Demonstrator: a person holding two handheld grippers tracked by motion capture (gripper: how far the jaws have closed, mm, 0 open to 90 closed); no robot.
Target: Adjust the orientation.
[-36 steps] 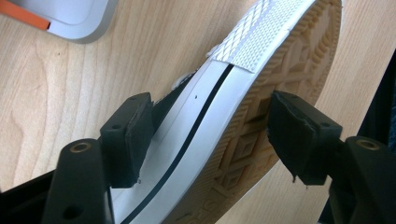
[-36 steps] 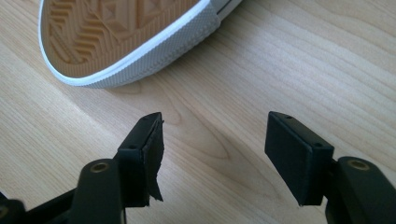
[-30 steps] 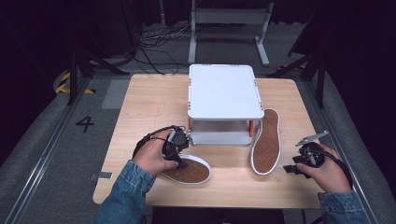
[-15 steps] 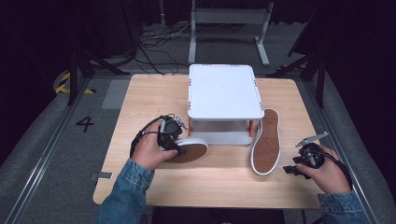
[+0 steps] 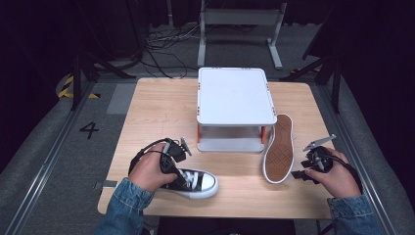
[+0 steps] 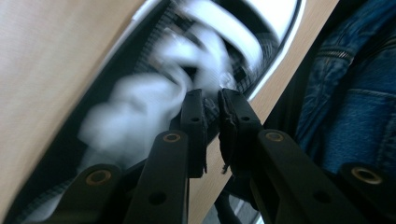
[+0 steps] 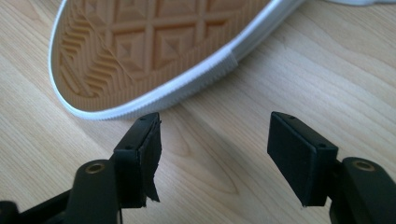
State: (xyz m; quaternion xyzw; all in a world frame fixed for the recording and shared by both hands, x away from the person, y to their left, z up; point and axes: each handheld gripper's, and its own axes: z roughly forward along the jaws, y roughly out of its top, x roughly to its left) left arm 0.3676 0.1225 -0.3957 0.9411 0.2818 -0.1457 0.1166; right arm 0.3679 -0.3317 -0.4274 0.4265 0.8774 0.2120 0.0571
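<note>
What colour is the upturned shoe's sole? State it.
Tan-brown, with a white rim around it; the sole shows best in the right gripper view.

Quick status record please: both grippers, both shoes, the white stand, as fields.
left gripper: shut on the upright shoe's edge
upright shoe: black, white laces and toe cap, near front edge of table
right gripper: open, holding nothing, beside the overturned shoe
overturned shoe: sole up, right of the stand
white stand: centre of table, top bare
</note>
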